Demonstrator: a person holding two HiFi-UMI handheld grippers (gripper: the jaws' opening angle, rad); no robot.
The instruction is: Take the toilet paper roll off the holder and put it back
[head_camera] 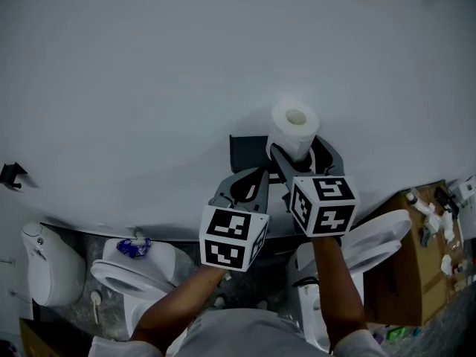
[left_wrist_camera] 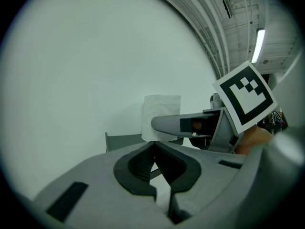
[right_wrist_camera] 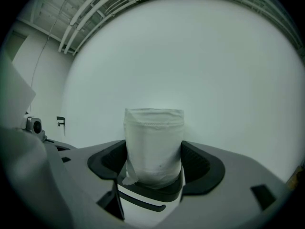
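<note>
Standing upright with its cardboard core facing up, the toilet paper roll (head_camera: 295,127) sits at the dark holder (head_camera: 245,153) fixed to the pale wall (head_camera: 149,65). The right hand-held gripper (right_wrist_camera: 153,163) has its jaws spread as wide as they go, one on each side of the roll's lower half. The pads lie just beside the paper and do not dent it, so the roll appears to rest on the holder and not in a grip. The left hand-held gripper (left_wrist_camera: 155,146) hangs just to the left and a little lower, its jaws pressed together on nothing.

The roll should be light and soft. Wound paper gives under pressure, and a hard squeeze would likely flatten the tube and crush the core. A loose tail of paper shows at its lower left edge in the right gripper view and could catch or unwind. The best hold is judged to be across the round sides at mid-height, only firm enough to lift.

Room is open above the roll and out from the wall, so a straight lift looks free. The tight spots are the wall behind the roll, the holder's plate to its left, and the other gripper close alongside. Far below, two toilets (head_camera: 123,274) and a cardboard box (head_camera: 416,274) stand well apart from the roll, which would be a long drop for anything let slip.
</note>
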